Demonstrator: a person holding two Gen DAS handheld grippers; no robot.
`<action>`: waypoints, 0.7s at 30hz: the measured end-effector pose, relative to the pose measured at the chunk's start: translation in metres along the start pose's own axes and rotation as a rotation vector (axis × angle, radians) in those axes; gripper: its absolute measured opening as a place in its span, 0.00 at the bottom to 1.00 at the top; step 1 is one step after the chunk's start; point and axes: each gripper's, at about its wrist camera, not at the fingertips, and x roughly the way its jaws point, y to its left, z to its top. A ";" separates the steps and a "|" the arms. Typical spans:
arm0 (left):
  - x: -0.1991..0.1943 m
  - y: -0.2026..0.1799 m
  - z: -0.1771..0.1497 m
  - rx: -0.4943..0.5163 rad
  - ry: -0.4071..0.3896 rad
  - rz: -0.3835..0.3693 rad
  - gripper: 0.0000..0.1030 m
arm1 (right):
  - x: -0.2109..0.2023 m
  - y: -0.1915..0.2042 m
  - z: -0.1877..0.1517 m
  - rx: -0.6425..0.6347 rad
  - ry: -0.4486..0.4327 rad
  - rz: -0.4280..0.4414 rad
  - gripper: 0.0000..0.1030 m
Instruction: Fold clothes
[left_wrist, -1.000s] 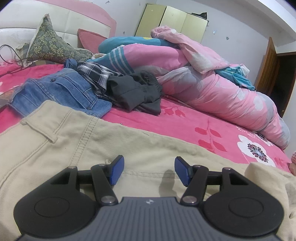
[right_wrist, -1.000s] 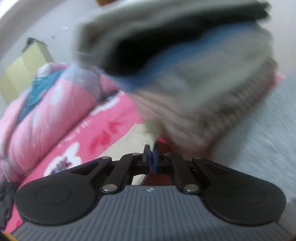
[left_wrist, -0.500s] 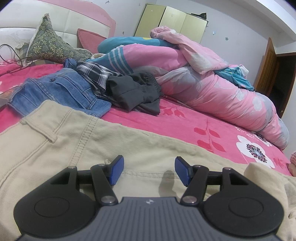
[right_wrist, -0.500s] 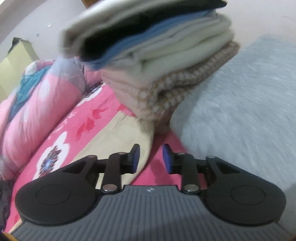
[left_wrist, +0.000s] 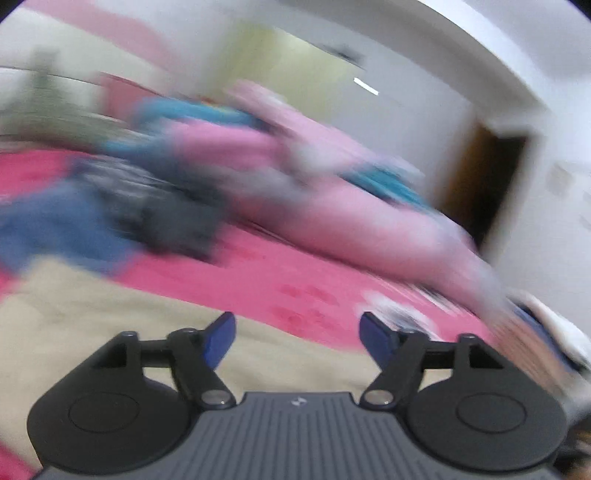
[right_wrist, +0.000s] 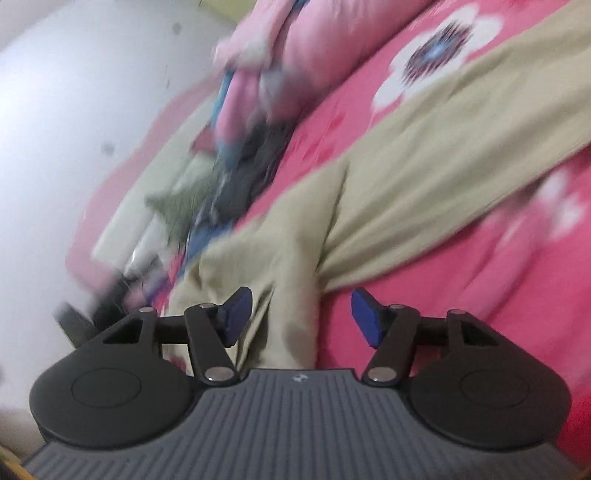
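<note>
- My left gripper (left_wrist: 297, 334) has its blue pads spread and its jaws are opening; nothing sits between them.
- Below it I see the beige cotton trousers (left_wrist: 110, 325) spread flat on the pink floral bedsheet (left_wrist: 266, 273), filling the near-left part of the bed.
- My right gripper (right_wrist: 301, 315) also has its jaws opening, pads apart and pressing on nothing (the trousers' fabric lies under the gap, not pinched).
- In the right wrist view the beige trousers (right_wrist: 388, 177) run from just before the fingers toward the far right edge of the bed, with a deep crease where the legs part.
- Farther up the bed, a heap of unfolded clothes (left_wrist: 122, 210) (blue denim, dark grey and checked pieces) lies beyond the trousers; the view is heavily blurred.
- A rolled pink quilt (left_wrist: 332, 192) lies along the far edge of the bed, behind the heap.
- A stack of folded garments (left_wrist: 546, 332) shows blurred at the right edge of the left wrist view.
</note>
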 end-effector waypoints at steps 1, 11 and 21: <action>0.009 -0.019 0.000 0.045 0.061 -0.057 0.76 | 0.006 0.005 -0.005 -0.027 0.021 0.001 0.60; 0.110 -0.144 -0.028 0.389 0.560 -0.160 0.80 | 0.027 0.077 -0.050 -0.482 -0.044 0.004 0.60; 0.122 -0.119 -0.033 0.292 0.641 -0.013 0.19 | 0.005 0.096 -0.077 -0.788 -0.093 0.043 0.60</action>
